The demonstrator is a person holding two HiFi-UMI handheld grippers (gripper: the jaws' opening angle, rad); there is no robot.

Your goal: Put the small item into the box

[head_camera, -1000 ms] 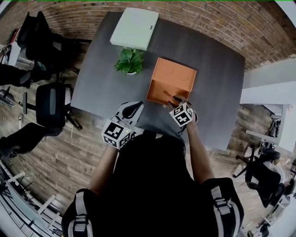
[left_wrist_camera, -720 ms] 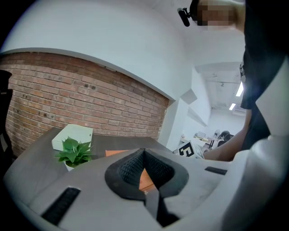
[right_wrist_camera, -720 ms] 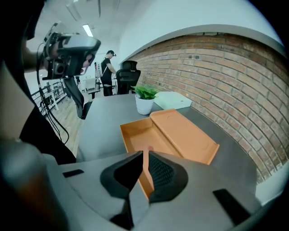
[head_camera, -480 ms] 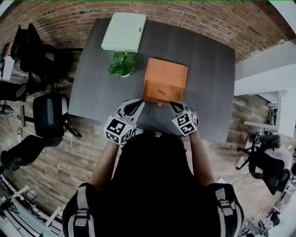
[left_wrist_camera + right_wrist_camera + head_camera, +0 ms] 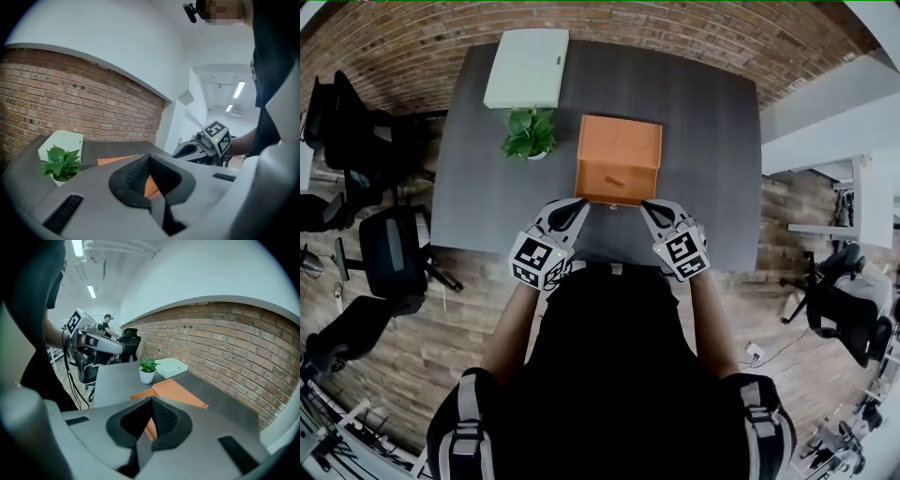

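The orange box (image 5: 619,159) stands open on the dark grey table (image 5: 487,202). A small dark item (image 5: 612,180) lies on the box floor near its front wall. My left gripper (image 5: 577,203) is just off the box's front left corner, jaws shut and empty. My right gripper (image 5: 646,206) is at the front right corner, also shut with nothing in it. In the left gripper view the shut jaws (image 5: 150,161) point over the box (image 5: 117,160). The right gripper view shows its shut jaws (image 5: 151,405) before the same box (image 5: 178,392).
A small potted plant (image 5: 528,134) stands left of the box, and a flat white case (image 5: 527,68) lies behind it at the table's far edge. Office chairs (image 5: 389,248) stand on the wooden floor to the left. A brick wall (image 5: 225,348) runs behind the table.
The right gripper has pulled back out of the box toward the table's front edge and gone from open to shut. The small item now lies in the box. The left gripper has barely moved.
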